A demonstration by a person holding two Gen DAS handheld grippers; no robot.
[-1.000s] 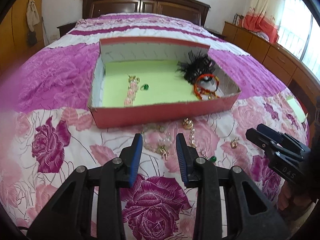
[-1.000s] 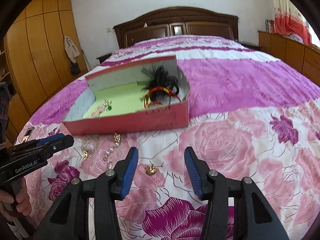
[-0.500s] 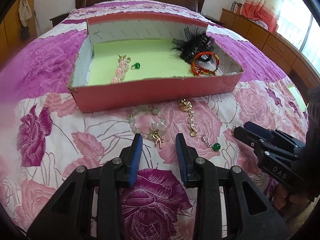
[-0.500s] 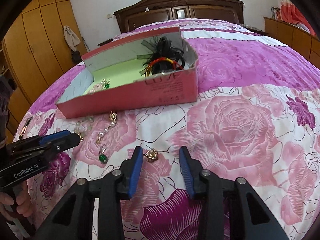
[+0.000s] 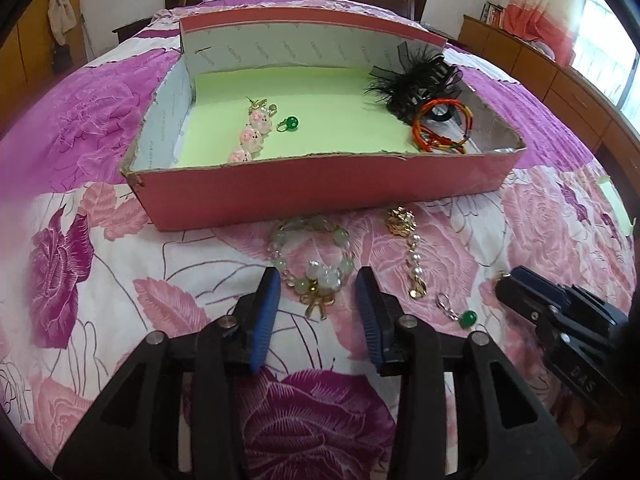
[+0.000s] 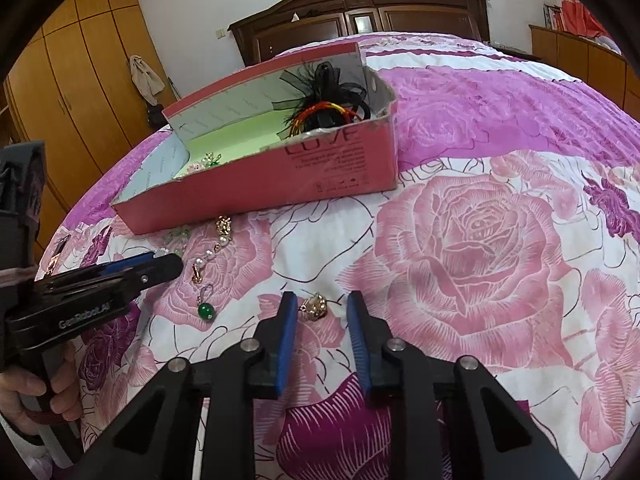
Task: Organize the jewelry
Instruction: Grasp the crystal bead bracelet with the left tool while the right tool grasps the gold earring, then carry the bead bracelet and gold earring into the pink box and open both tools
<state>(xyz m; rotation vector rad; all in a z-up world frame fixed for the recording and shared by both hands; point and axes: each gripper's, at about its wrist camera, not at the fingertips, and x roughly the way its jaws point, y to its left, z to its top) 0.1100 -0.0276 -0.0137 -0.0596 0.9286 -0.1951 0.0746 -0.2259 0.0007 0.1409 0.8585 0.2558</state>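
A pale green bead bracelet (image 5: 316,264) with a gold bow charm lies on the rose bedspread in front of the pink box (image 5: 320,188). My left gripper (image 5: 319,280) is low over it. Its jaws are opening, with the bracelet's near part between the fingertips and no pad pressing on it. A small gold earring (image 6: 314,307) lies between the closing jaws of my right gripper (image 6: 321,304), close to the left pad and not clamped. Between the two grippers lie a gold-and-pearl drop earring (image 5: 412,256) and a green bead earring (image 5: 466,318).
The green-lined box holds a pink bead piece (image 5: 250,136), a green bead earring (image 5: 290,123), a black feather hair clip (image 5: 420,80) and red-orange bangles (image 5: 440,128). A hand (image 6: 24,384) holds the left gripper's handle. A wardrobe stands to the left and a dresser to the right.
Both grippers have sunk toward the bedspread and closer to the box. The right jaws have narrowed around the gold earring. The left fingertips now flank the bracelet.
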